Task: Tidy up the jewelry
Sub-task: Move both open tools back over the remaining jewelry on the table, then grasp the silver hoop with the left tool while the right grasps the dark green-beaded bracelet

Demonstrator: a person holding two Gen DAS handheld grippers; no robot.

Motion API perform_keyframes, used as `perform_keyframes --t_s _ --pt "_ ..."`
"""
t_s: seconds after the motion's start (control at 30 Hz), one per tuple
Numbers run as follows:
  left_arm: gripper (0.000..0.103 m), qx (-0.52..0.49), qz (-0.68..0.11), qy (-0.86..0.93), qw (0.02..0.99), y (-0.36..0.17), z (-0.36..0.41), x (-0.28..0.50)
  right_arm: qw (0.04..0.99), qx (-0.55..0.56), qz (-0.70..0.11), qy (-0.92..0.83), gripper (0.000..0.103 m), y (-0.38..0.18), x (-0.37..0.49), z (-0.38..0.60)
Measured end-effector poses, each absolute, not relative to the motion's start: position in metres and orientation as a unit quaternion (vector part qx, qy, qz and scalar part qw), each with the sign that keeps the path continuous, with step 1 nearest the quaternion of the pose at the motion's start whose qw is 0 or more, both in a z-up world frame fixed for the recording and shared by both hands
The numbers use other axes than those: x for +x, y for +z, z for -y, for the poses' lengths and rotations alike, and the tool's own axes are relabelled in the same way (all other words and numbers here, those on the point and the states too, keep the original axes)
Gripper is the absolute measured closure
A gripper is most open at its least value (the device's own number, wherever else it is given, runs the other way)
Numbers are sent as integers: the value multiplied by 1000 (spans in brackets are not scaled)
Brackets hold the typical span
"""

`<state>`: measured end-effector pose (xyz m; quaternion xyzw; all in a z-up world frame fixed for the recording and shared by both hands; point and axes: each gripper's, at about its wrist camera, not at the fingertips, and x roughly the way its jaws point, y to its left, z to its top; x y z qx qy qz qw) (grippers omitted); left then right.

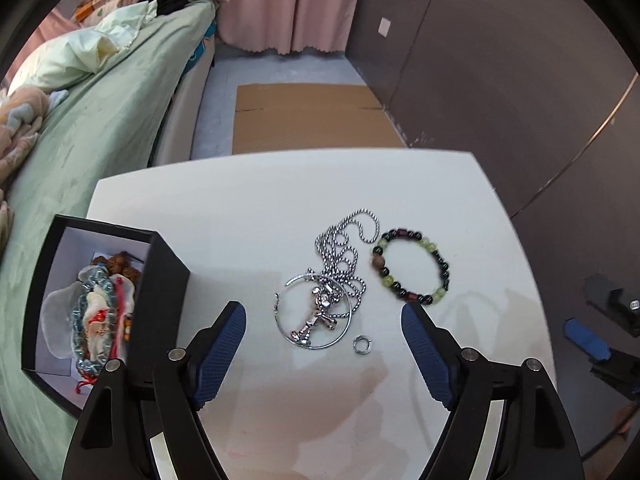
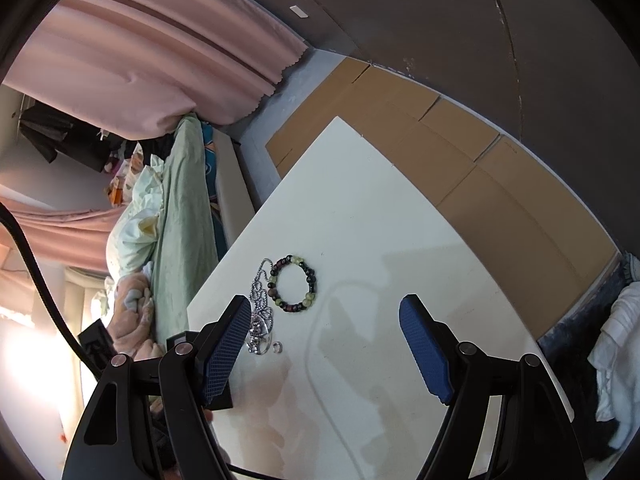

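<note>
A beaded bracelet [image 1: 412,268], a chain [image 1: 344,248] with a figure pendant [image 1: 316,316], a hoop [image 1: 316,312] and a small ring [image 1: 362,347] lie together on the white counter [image 1: 260,208]. At its left edge stands a black box [image 1: 160,280] with more jewelry inside. Beyond are a green-sheeted bed [image 1: 100,128], pink curtain [image 1: 288,4], cardboard [image 1: 308,120] on the floor and a dark wall. The left claw [image 1: 324,316] hangs released above the pendant, touching nothing. The right claw [image 2: 326,312], also released and empty, hovers just right of the pile.
</note>
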<state>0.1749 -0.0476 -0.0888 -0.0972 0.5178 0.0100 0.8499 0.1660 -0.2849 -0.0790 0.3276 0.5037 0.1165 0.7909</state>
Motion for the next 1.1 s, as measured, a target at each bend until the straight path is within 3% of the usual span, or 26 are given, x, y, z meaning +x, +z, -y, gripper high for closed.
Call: perform_keyframes --t_s 0.43,0.57,1.1 --pt "31 -52 -537 29 841 -119 59 180 790 331 -504 116 26 -82 164 290" --pt "51 -37 -531 47 845 -118 59 180 790 325 -507 117 26 -82 164 286" --pt "51 -100 -498 6 861 -82 35 168 798 263 -525 134 28 -94 178 242"
